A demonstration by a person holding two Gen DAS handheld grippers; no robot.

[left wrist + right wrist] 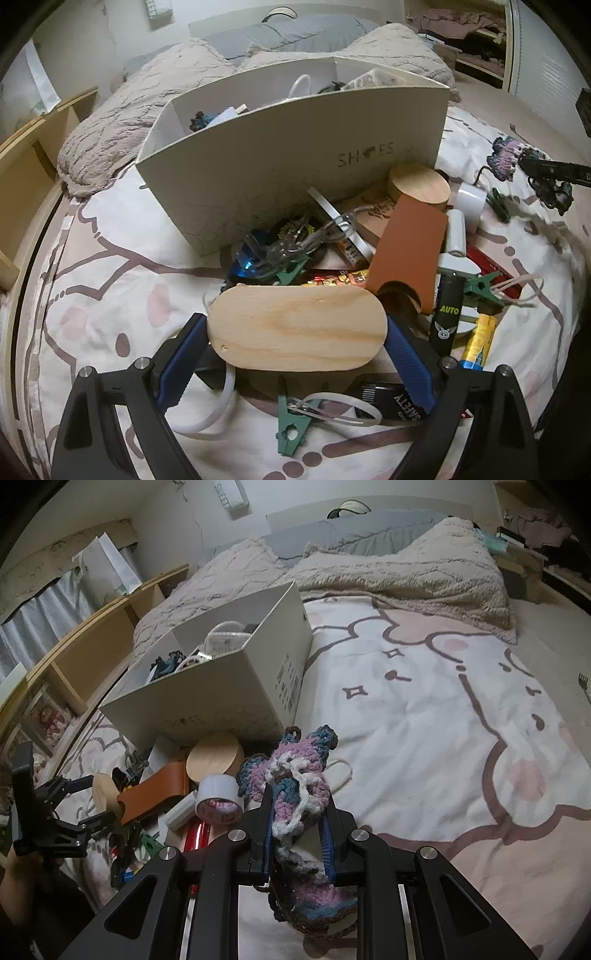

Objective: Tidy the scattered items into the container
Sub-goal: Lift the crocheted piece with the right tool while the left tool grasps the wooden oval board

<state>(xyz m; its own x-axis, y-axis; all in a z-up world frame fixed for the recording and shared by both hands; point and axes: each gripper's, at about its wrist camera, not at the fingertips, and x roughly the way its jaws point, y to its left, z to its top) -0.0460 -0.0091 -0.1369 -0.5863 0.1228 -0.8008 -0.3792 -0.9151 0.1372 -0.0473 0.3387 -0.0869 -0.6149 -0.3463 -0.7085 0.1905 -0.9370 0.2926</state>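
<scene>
A white shoe box [295, 166] stands on the bed with several small items inside it. In front of it lies a heap of loose items. My left gripper [295, 319] hovers over that heap, its blue pads [184, 354] pressed on the two ends of an oval wooden block [295, 332]. In the right wrist view the same box [207, 701] sits at the upper left. My right gripper [299, 797] is shut on a purple, blue and white crocheted piece [291, 764], held above the bedspread to the right of the heap.
The heap holds a round wooden lid [419, 188], a brown leather case [410, 243], a white tape roll [471, 201], a black lighter [448, 314], a yellow tube [480, 339] and green clips [291, 428]. A fluffy beige blanket [388, 572] lies behind the box. Wooden shelving [92, 650] runs along the left.
</scene>
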